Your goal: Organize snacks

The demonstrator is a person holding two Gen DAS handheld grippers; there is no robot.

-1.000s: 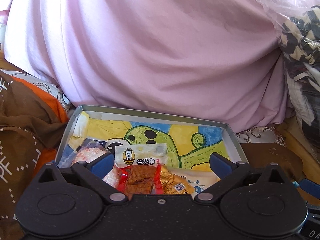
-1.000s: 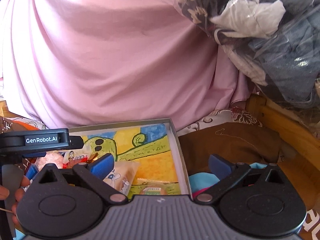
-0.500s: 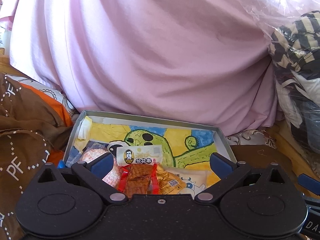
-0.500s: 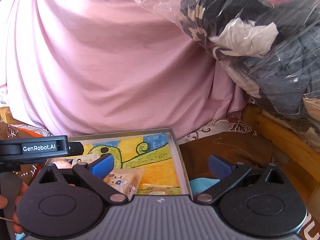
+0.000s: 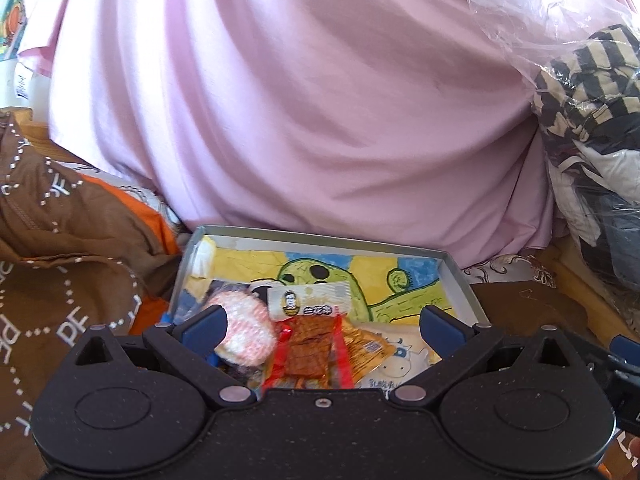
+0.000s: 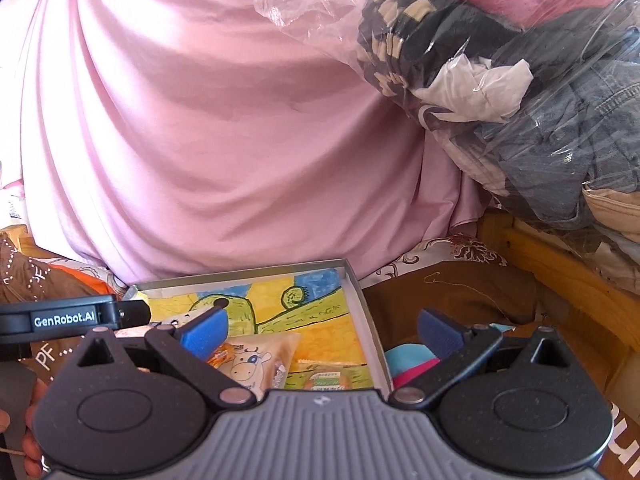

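Your left gripper [image 5: 320,322] hangs level over the near end of the tray [image 5: 460,276], jaws spread wide and holding nothing. Between its fingers lie a pink net ball [image 5: 244,328] at 9 o'clock, a red snack pack [image 5: 310,336] at centre and a cow-print packet [image 5: 400,354] toward 3 o'clock. Your right gripper [image 6: 322,330] also stands spread and empty, straddling the tray's right wall; its left finger is above the cow-print packet, its right above a blue and pink cloth [image 6: 412,360]. Pink sheet [image 6: 200,120] fills 12 o'clock.
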